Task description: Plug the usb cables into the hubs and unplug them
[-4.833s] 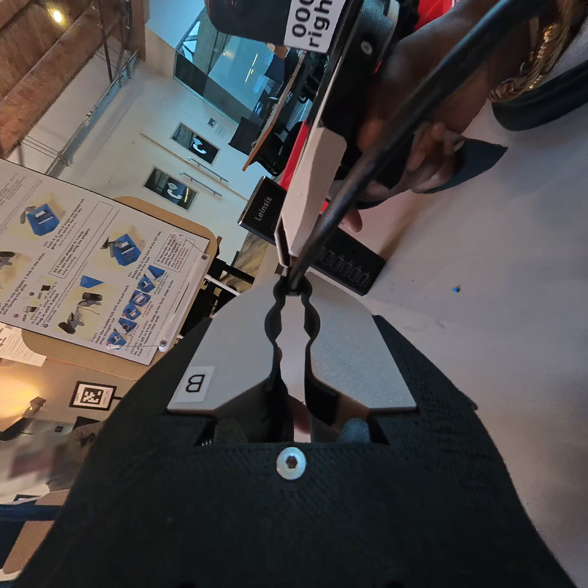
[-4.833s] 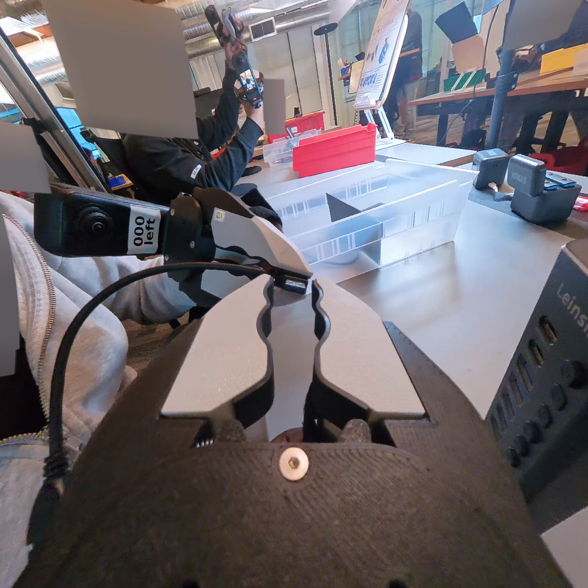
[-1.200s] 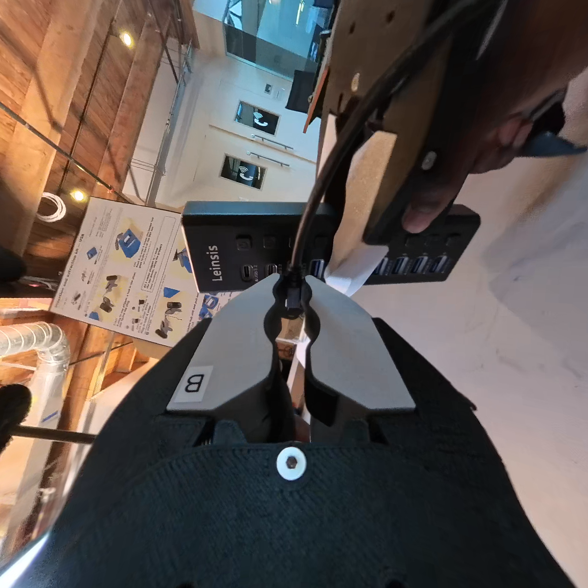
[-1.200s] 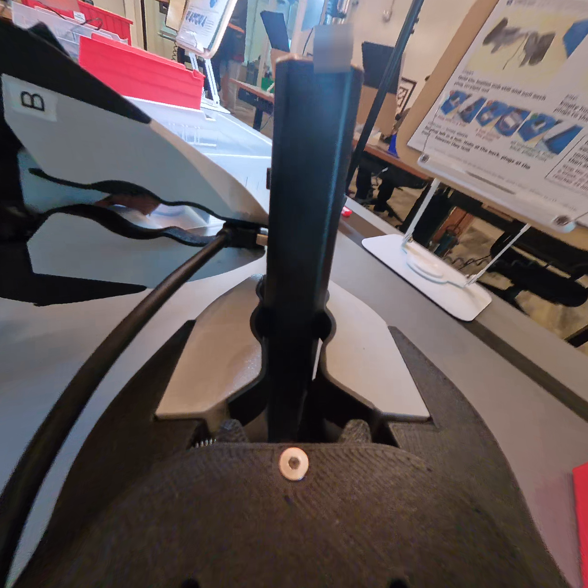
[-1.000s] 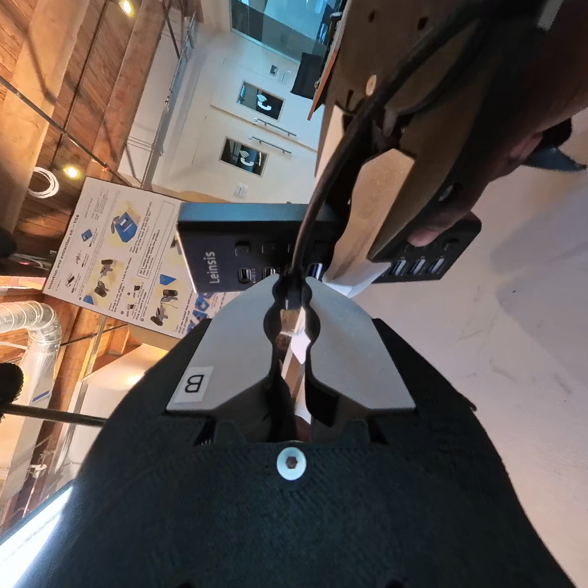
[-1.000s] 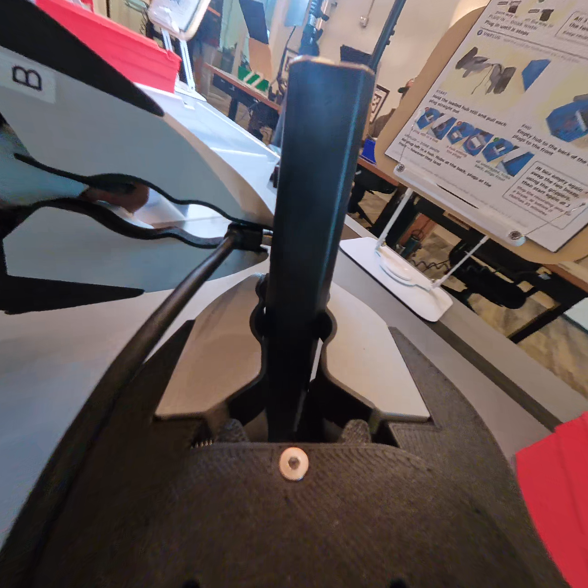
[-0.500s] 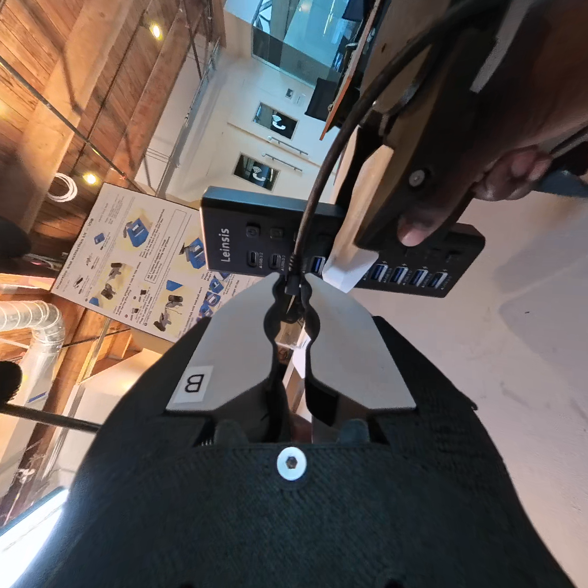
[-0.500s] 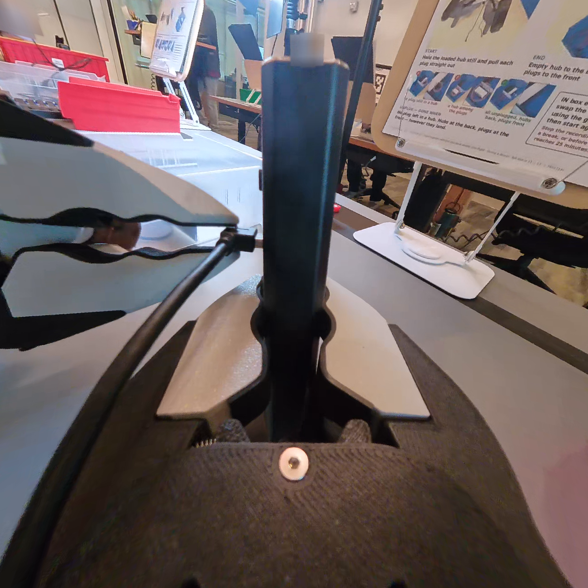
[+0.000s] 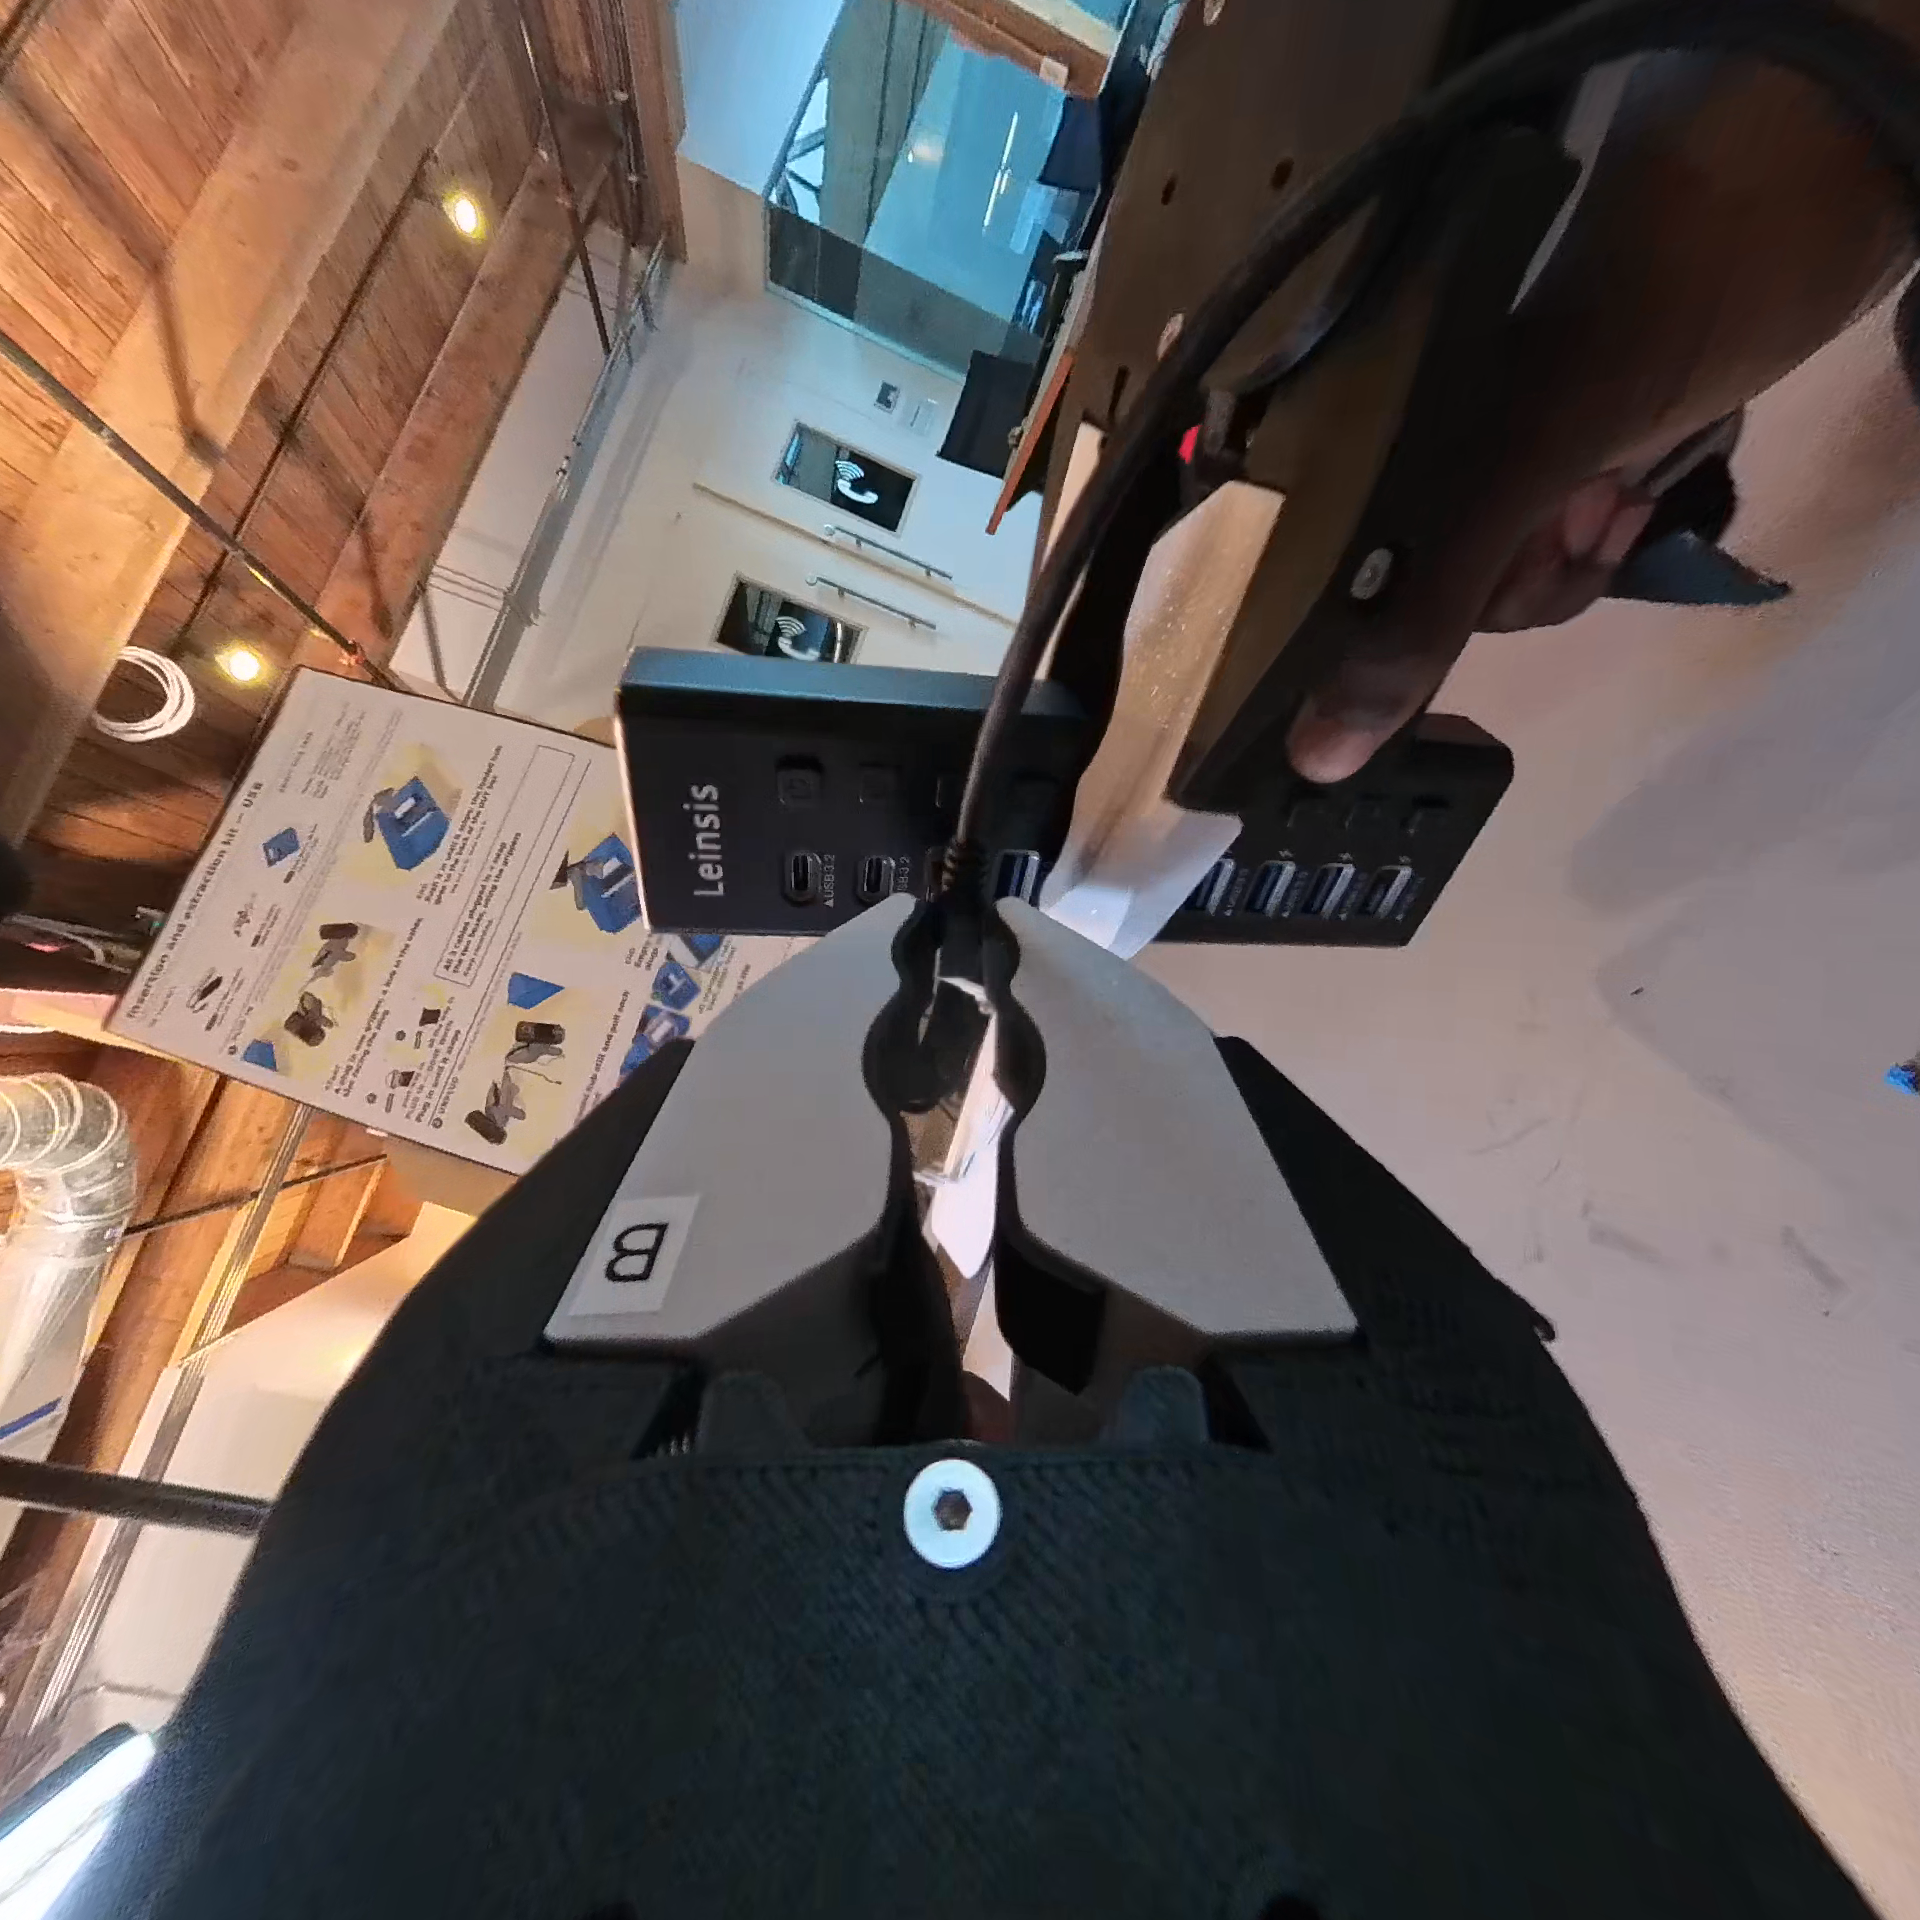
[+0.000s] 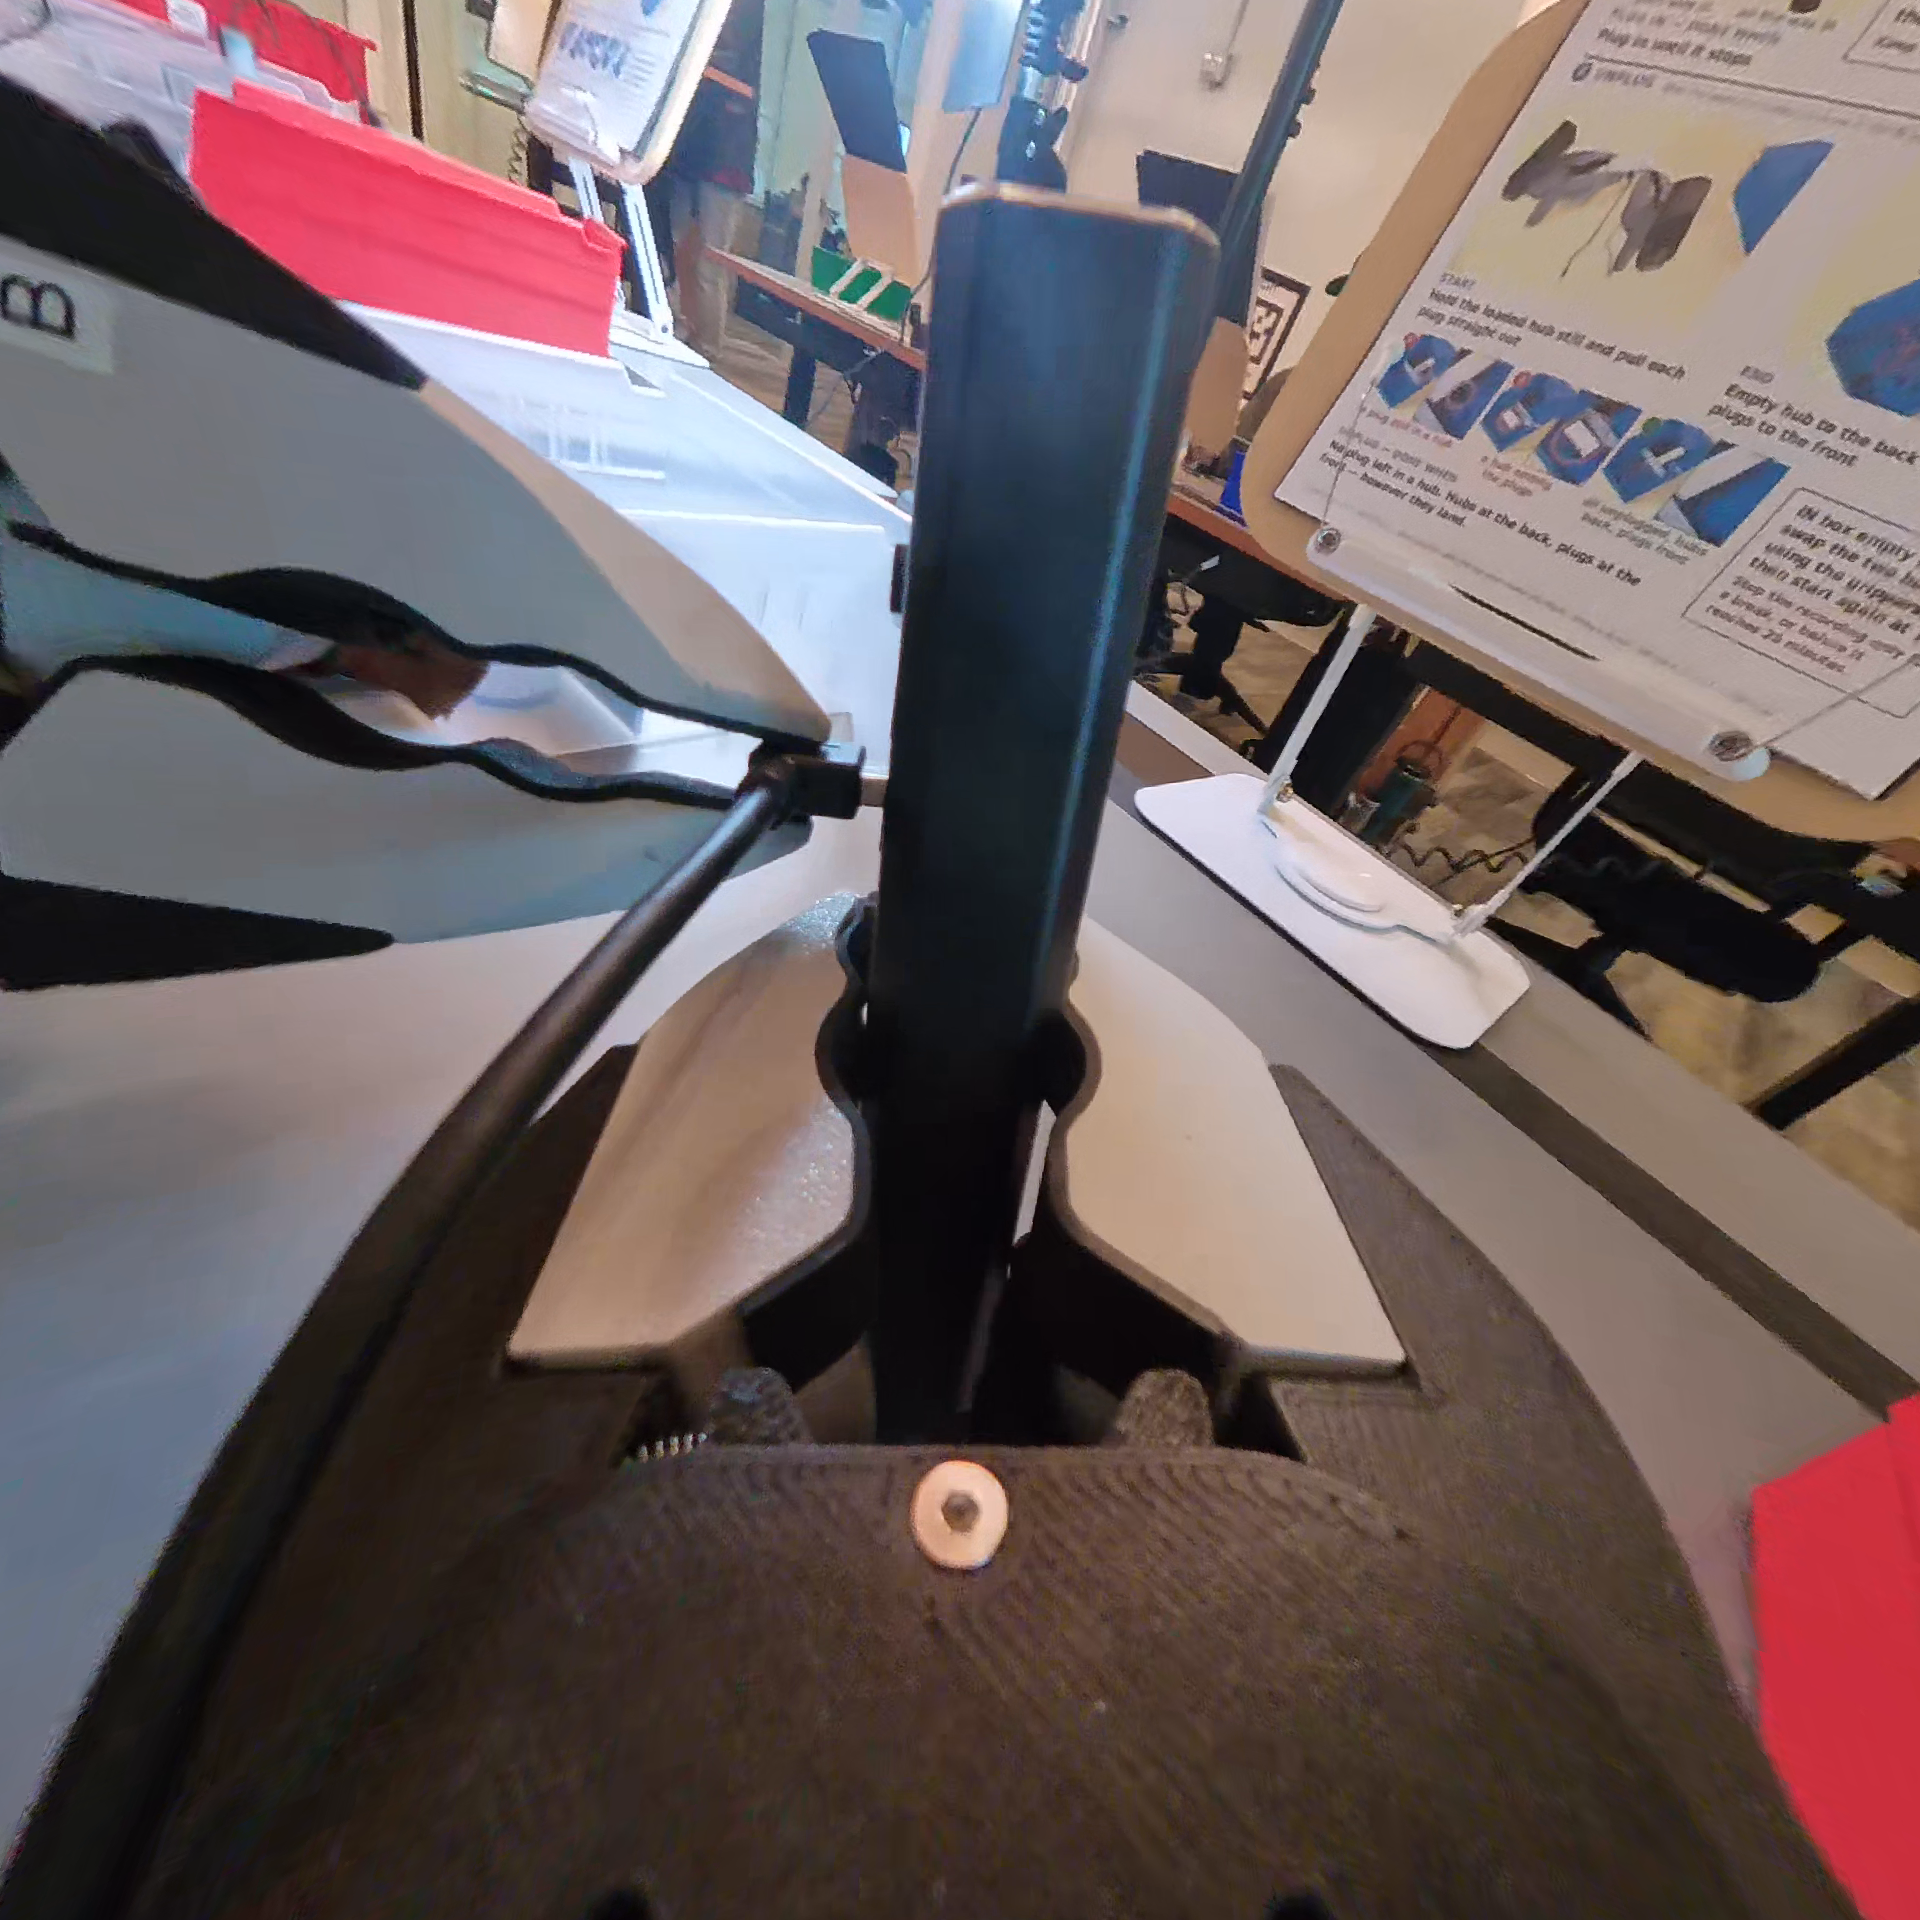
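The hub (image 9: 1039,800) is long and black with a row of blue ports. The right gripper (image 10: 961,997) squeezes it. The left gripper (image 9: 956,920) pinches the black cable (image 9: 1049,613).

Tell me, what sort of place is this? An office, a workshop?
Probably a shared workshop or lab in a converted industrial building: grey worktables carry an illustrated instruction board on a stand and red parts bins, and wooden ceiling beams and bare ductwork show overhead.
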A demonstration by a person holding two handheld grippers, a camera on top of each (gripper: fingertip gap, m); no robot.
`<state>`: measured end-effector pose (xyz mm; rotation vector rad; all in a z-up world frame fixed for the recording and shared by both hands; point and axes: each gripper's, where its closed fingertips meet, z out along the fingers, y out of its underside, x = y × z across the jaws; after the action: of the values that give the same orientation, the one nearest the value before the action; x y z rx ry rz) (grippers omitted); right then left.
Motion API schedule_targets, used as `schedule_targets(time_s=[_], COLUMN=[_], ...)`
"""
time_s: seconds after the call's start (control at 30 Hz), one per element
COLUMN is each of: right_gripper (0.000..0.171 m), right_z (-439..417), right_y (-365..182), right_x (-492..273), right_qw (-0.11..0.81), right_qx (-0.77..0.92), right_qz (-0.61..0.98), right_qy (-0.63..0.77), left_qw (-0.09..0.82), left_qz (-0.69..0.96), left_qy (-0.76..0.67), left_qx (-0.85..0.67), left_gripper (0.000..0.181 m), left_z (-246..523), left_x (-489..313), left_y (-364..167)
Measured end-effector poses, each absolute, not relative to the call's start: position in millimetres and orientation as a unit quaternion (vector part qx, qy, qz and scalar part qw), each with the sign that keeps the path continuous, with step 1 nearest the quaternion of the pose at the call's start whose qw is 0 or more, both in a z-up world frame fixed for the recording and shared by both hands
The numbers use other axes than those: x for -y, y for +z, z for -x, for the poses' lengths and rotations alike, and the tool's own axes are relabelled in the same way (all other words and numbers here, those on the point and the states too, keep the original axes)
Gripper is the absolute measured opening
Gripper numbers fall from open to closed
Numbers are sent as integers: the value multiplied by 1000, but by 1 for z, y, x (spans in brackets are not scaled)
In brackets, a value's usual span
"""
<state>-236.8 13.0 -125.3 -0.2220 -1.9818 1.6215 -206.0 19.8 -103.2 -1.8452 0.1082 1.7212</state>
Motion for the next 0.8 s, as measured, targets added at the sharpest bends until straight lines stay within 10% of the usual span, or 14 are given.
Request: schedule_targets(time_s=[0.8], right_gripper=[34], right_z=[230], right_y=[-134], right_x=[-14], right_qw=[336], right_qx=[775], right_qz=[5], right_qy=[534], left_qw=[351], left_qz=[736], left_qy=[575], left_qx=[-70], left_gripper=[9], left_z=[199], left_x=[-18], left_y=[-111])
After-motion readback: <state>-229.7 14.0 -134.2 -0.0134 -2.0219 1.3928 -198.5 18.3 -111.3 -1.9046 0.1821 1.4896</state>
